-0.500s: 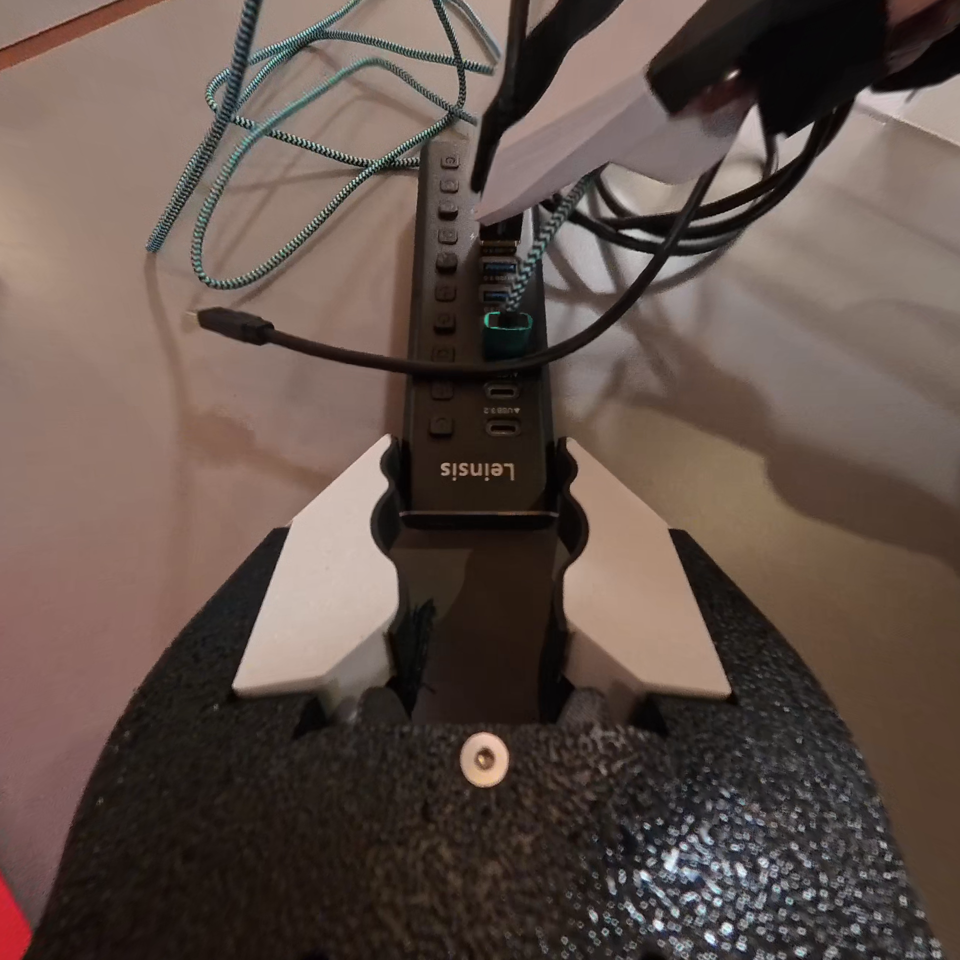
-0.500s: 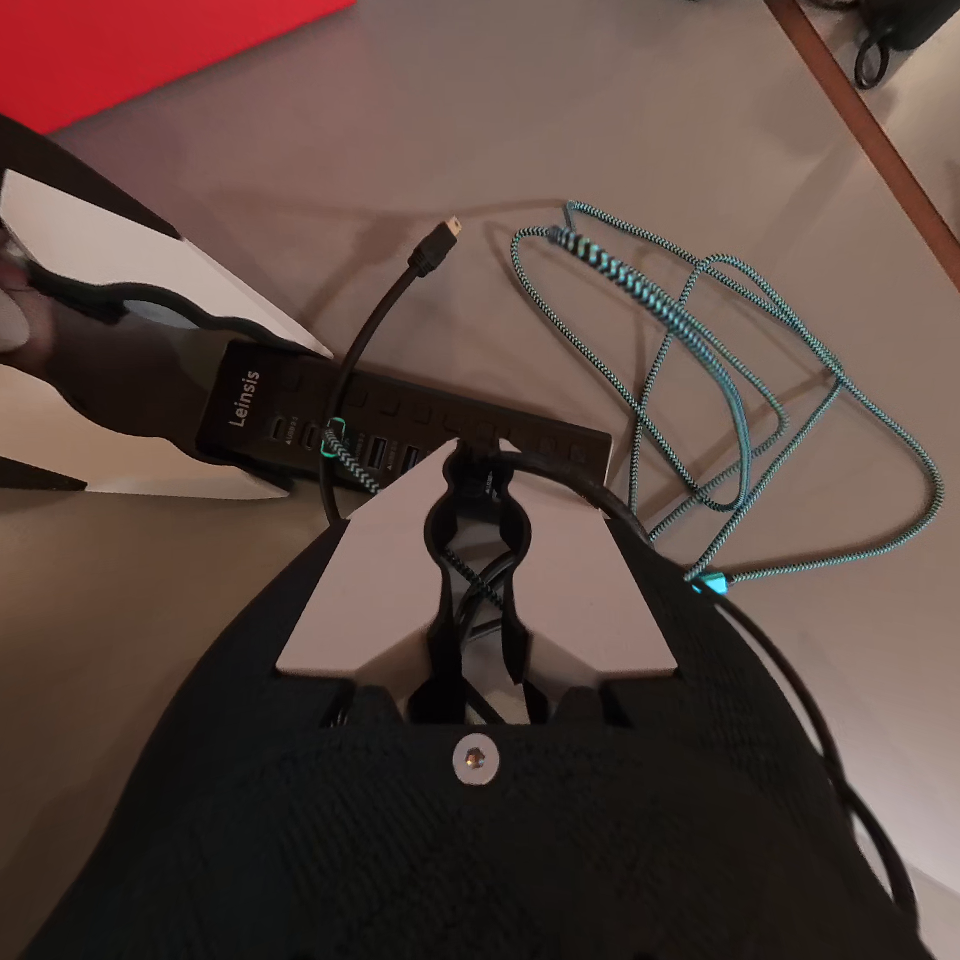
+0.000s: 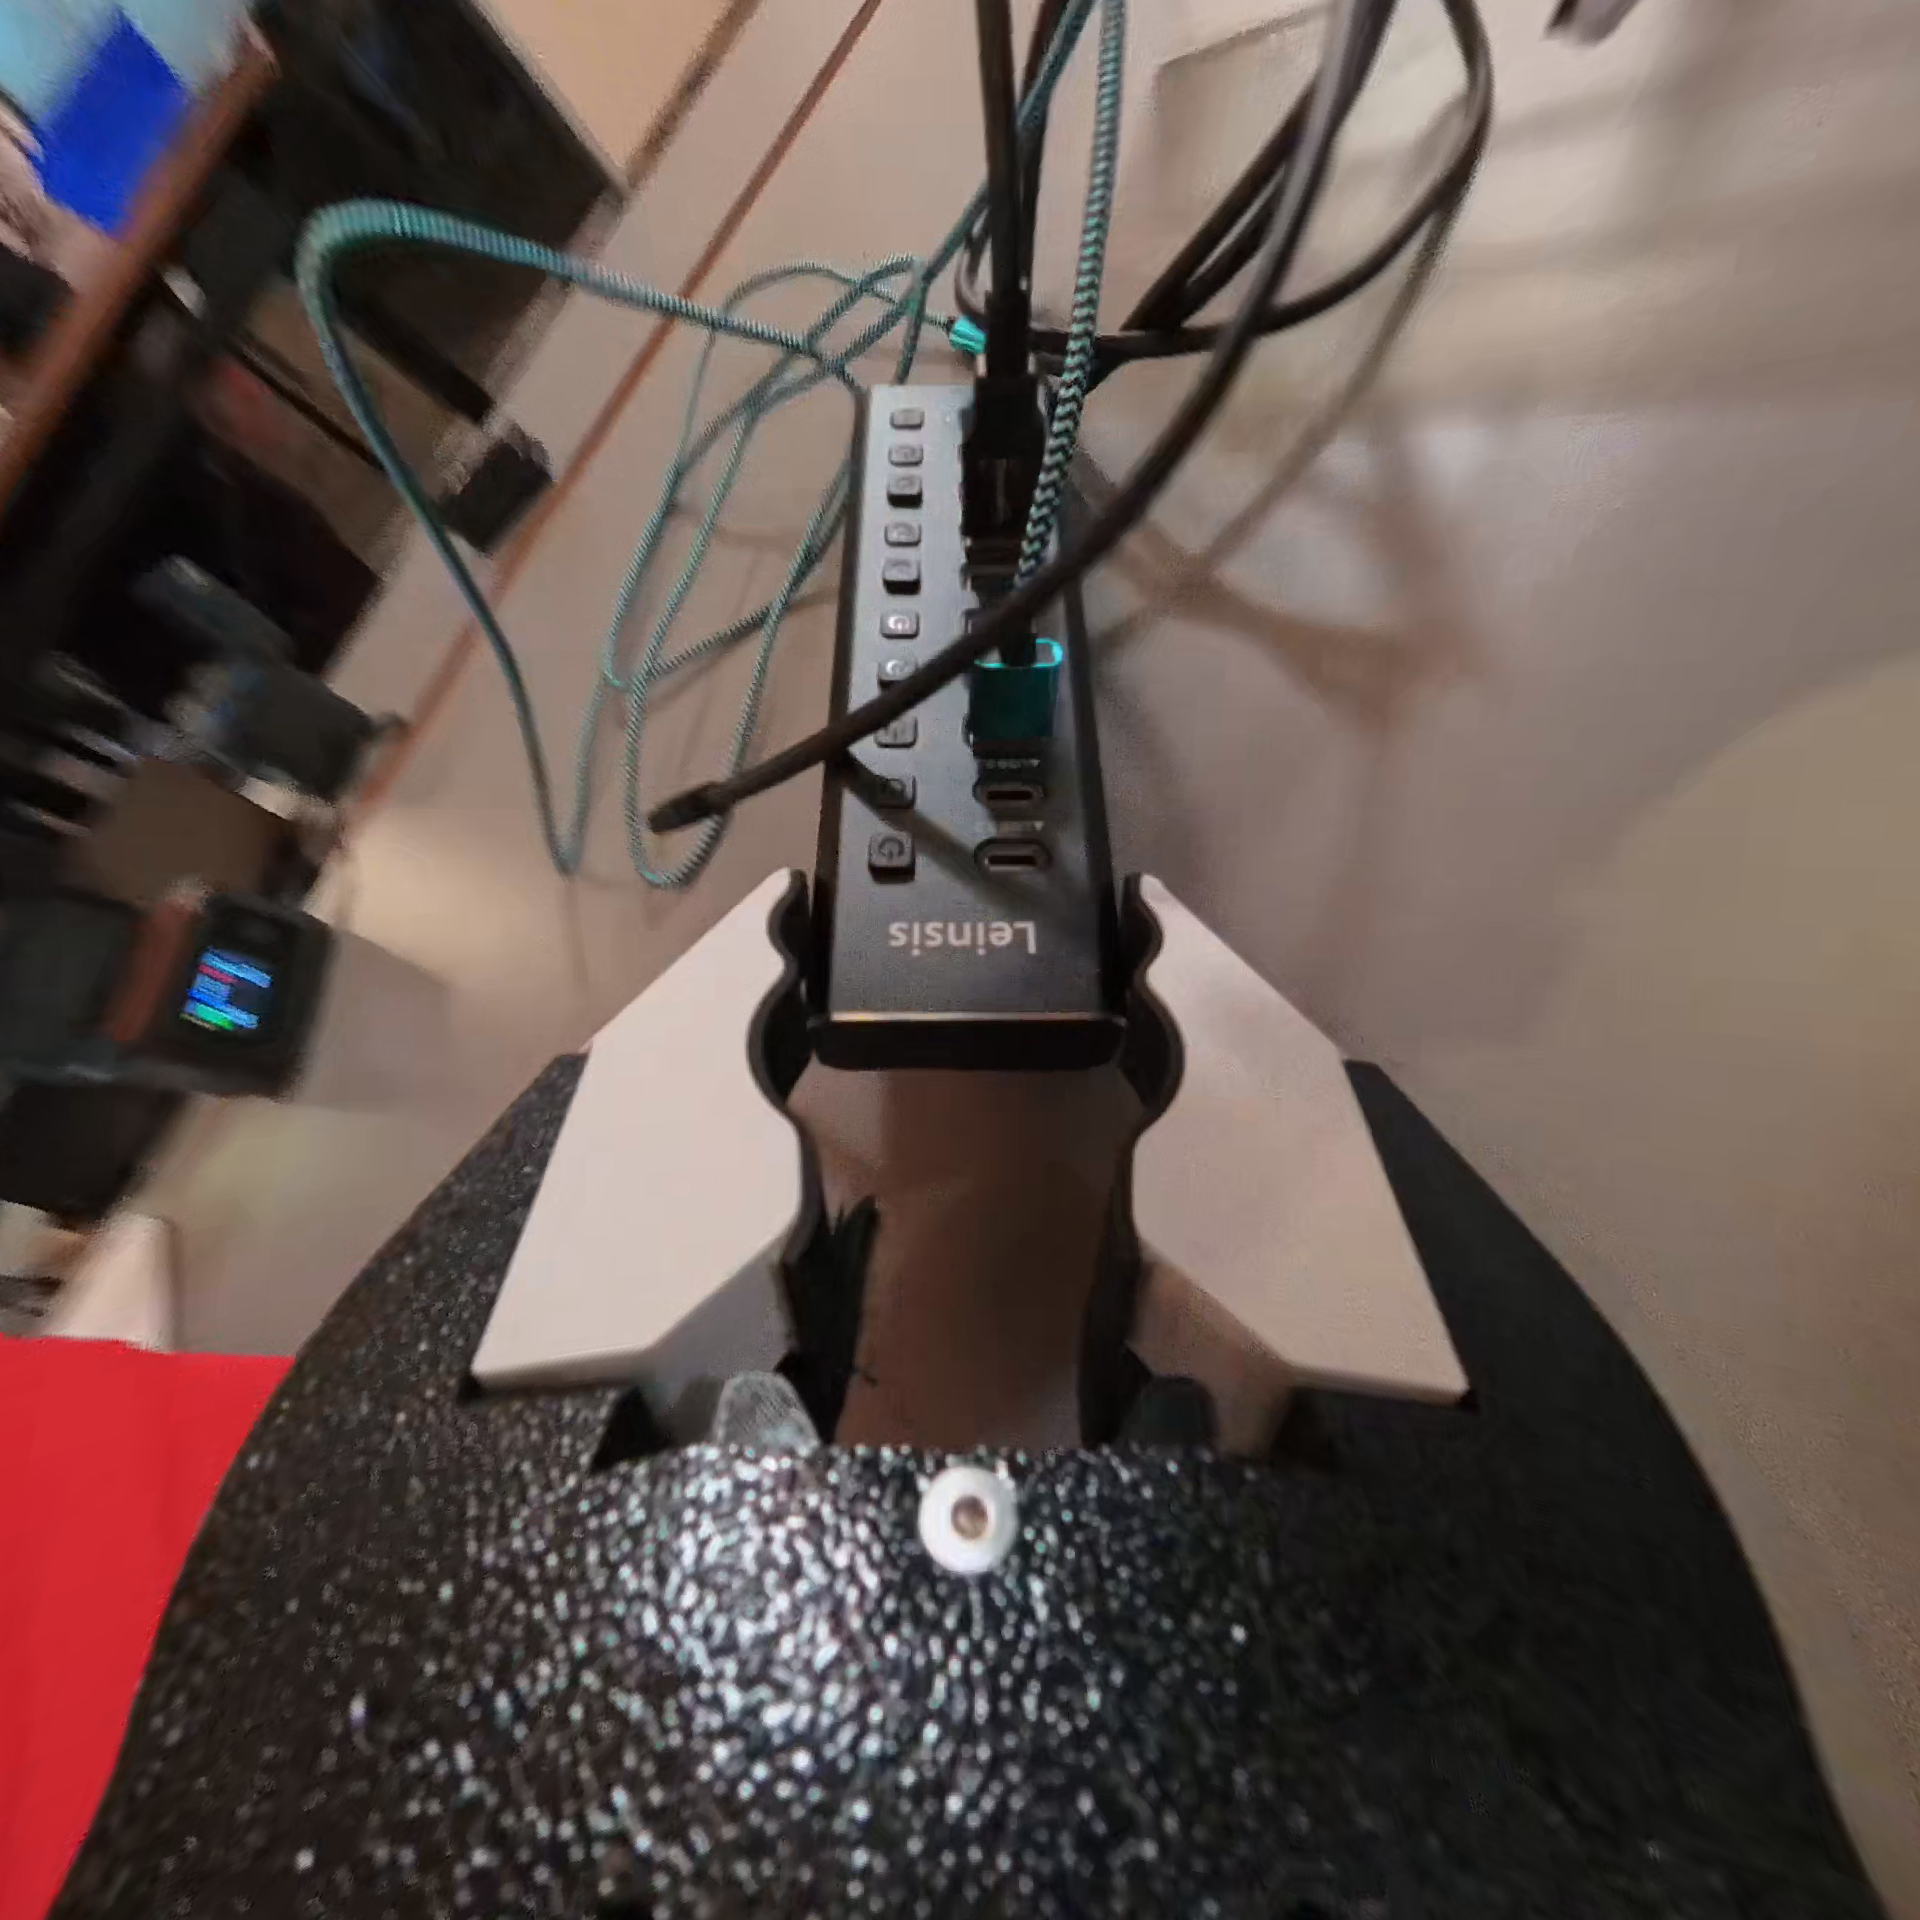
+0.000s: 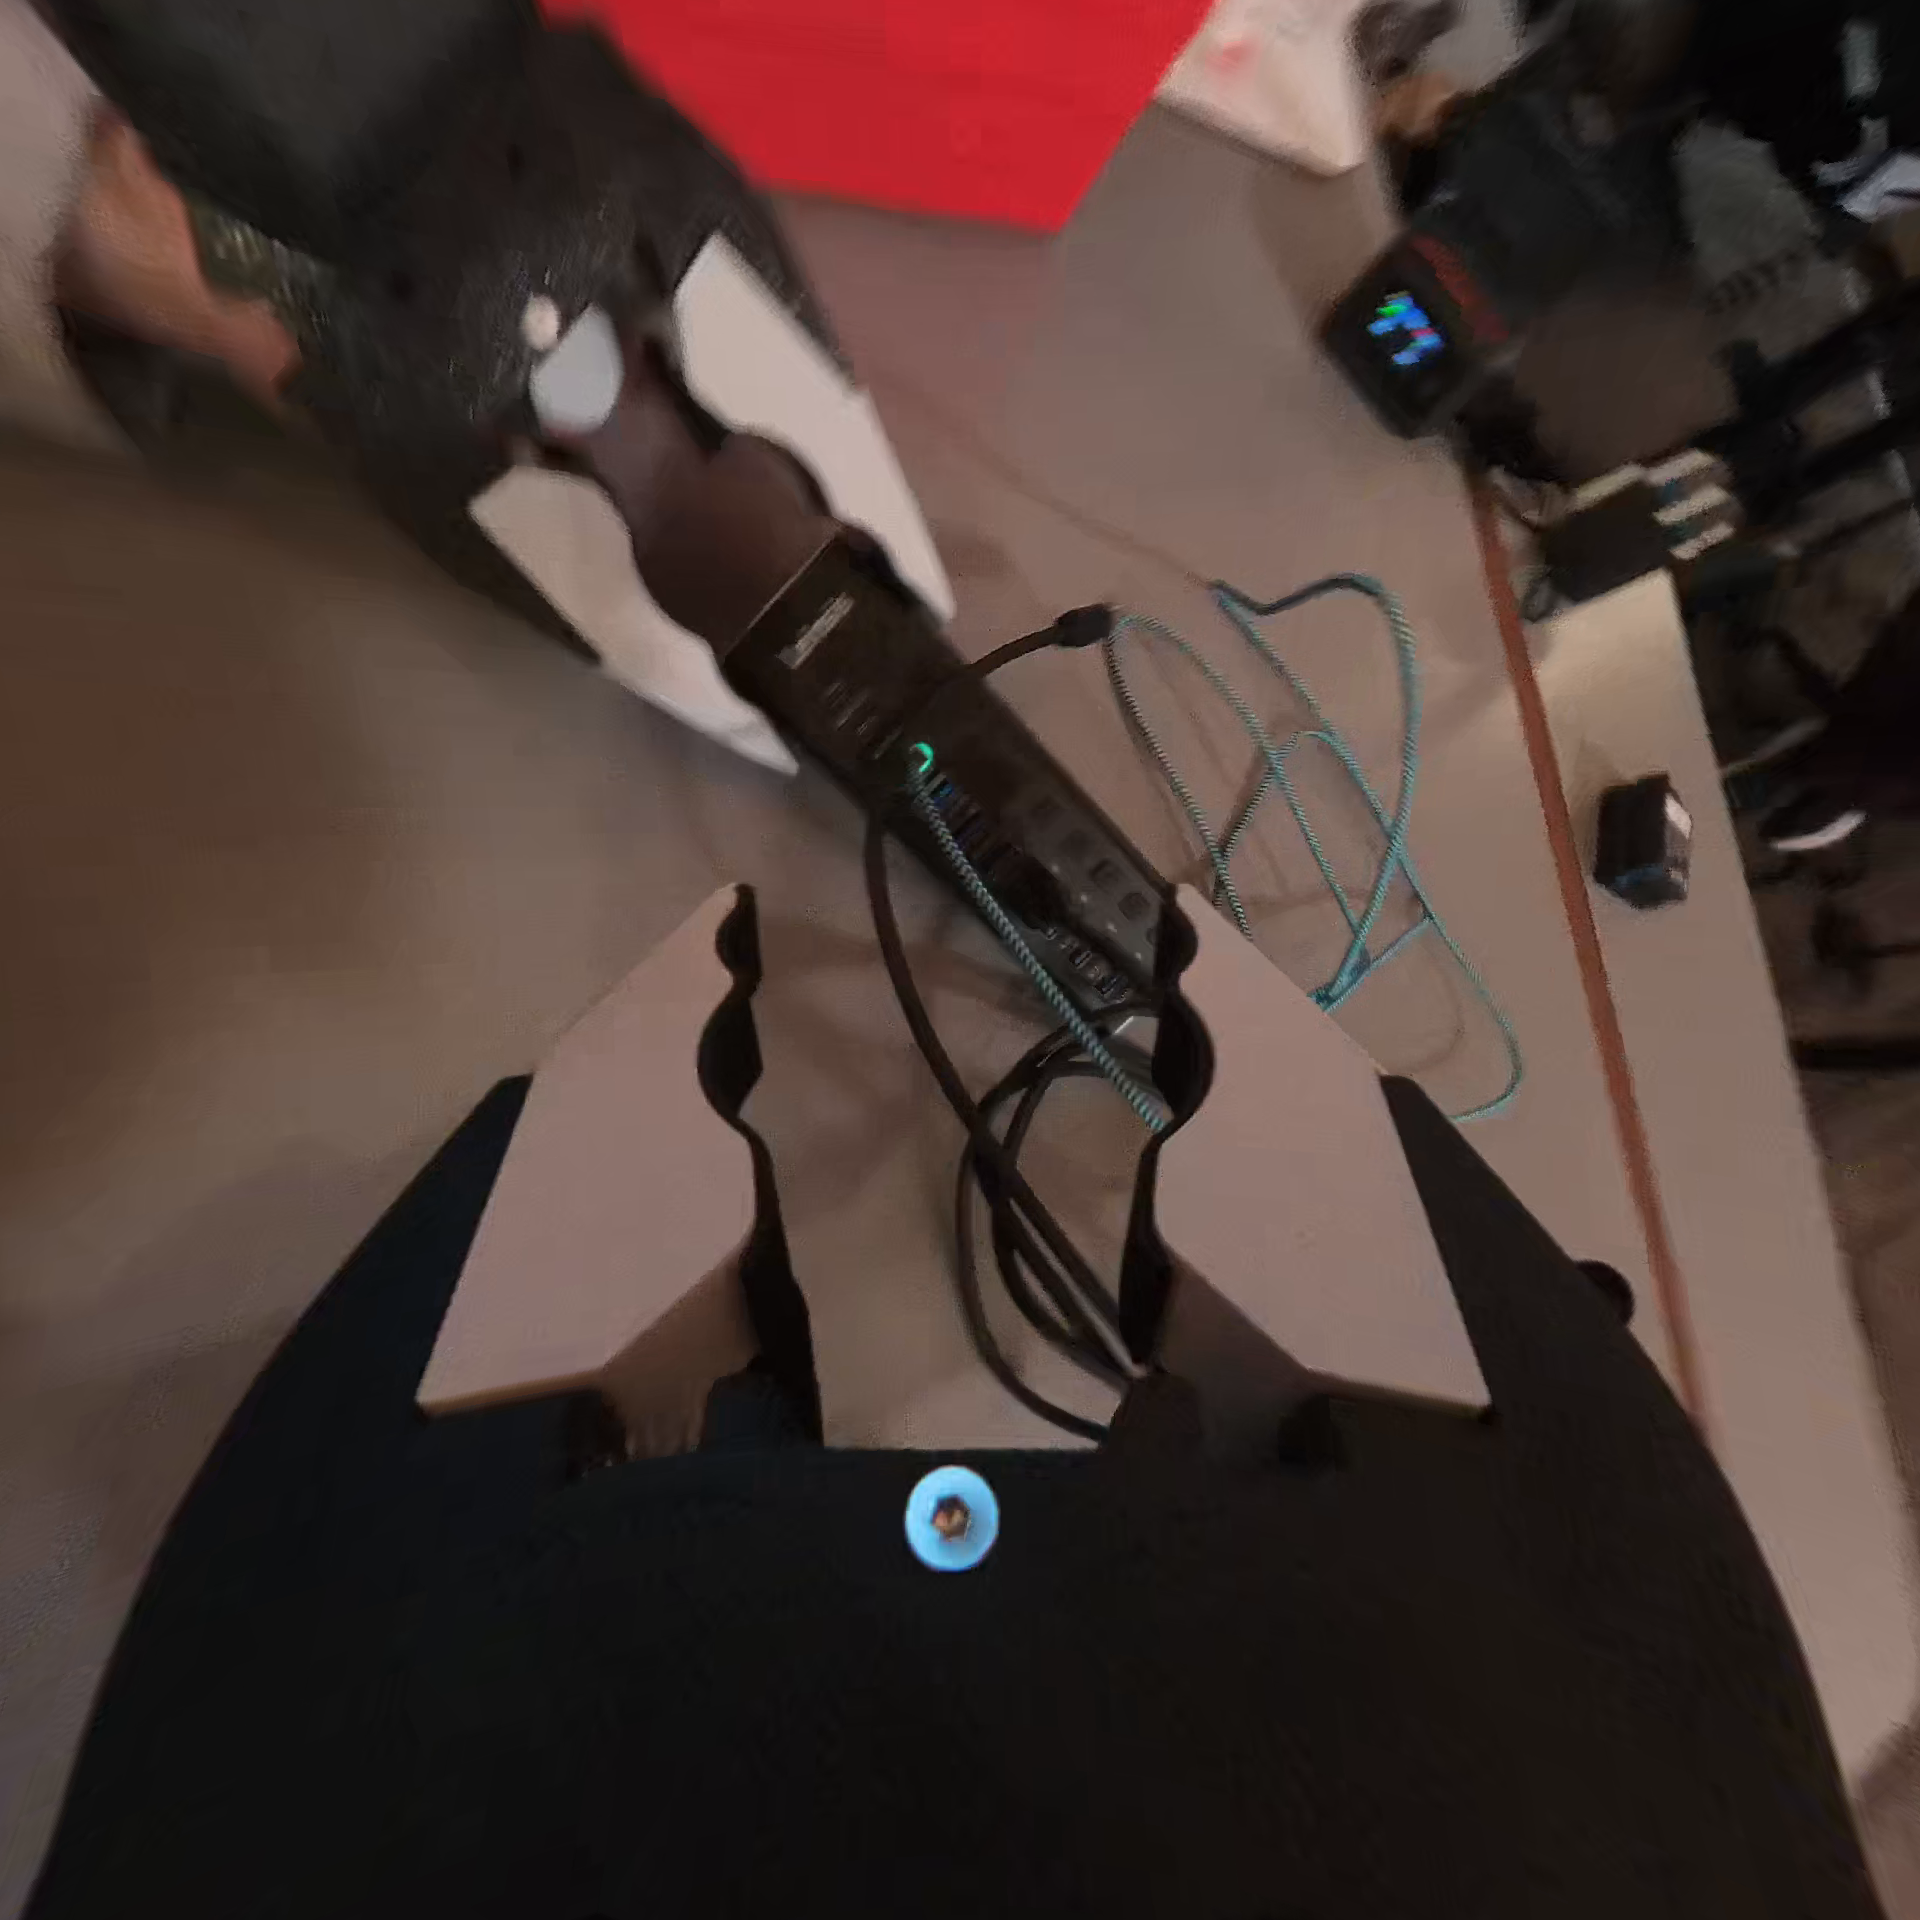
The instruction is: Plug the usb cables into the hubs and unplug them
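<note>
My left gripper (image 3: pixel 964 904) is shut on the near end of the long black hub (image 3: pixel 961 727) and grips its sides. A teal plug (image 3: pixel 1013 691) on a teal braided cable (image 3: pixel 1070 416) sits in a middle port. A black plug (image 3: pixel 997 468) stands in a port farther along. A second black cable crosses the hub with its loose end (image 3: pixel 681 810) hanging free at the left. My right gripper (image 4: pixel 958 904) is open and empty, above the black cables (image 4: pixel 997 1195). The hub (image 4: pixel 935 717) lies beyond its fingertips, held by the left gripper (image 4: pixel 707 582).
Loose teal cable loops (image 4: pixel 1351 831) lie right of the hub on the beige table (image 4: pixel 1039 468). The table's brown edge (image 4: pixel 1558 831) runs at the right, with a small black box (image 4: pixel 1647 842) beyond it. A device with a lit screen (image 4: pixel 1408 332) and a red sheet (image 4: pixel 914 94) are farther off. There is about 12 cm between the tips of the two grippers.
My right gripper has opened, let go of the black plug and drawn back from the hub. The left gripper still holds the hub and has swung and tilted with it; both views are blurred.
</note>
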Available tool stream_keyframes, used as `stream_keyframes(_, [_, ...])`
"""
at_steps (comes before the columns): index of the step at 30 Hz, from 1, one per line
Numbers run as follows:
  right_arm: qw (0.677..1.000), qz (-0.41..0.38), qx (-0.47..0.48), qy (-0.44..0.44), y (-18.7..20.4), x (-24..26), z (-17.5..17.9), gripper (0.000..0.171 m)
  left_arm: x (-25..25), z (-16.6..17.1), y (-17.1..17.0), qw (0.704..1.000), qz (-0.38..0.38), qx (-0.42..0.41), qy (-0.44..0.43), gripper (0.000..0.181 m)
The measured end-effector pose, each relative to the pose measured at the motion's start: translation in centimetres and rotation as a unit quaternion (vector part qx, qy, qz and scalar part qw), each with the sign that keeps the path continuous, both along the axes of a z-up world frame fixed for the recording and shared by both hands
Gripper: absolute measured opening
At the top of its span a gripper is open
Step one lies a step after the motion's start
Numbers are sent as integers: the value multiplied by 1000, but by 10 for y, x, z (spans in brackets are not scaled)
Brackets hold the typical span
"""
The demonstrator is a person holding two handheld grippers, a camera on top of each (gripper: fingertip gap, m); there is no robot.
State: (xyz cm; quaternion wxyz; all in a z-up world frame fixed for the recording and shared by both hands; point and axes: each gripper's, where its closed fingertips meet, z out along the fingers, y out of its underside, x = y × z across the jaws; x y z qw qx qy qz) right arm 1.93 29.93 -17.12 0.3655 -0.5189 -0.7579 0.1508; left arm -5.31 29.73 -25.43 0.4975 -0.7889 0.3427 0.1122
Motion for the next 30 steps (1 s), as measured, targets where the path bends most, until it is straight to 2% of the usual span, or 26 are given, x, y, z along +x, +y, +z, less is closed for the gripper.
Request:
stream_keyframes(2, [995,42,45,-75,-3,-4,-17,84,-1,3,-1,995,-23,45,92,56])
stream_keyframes(5, [980,91,87,-152,0,-18,-36,86,0,9,-4,969,-56,108,215,57])
stream_keyframes(12, [944,144,64,-290,10,-32,-81,90,-2,16,-9,922,-82,175,336,57])
stream_keyframes(18, [926,136,50,-348,9,-33,-101,92,2,17,-9,921,-88,178,334,57])
stream_keyframes(26, [907,163,83,-380,16,-32,-97,67,6,21,-11,913,-89,186,352,57])
stream_keyframes(30, [905,174,67,-382,14,-31,-95,64,9,26,-14,907,-96,197,360,57])
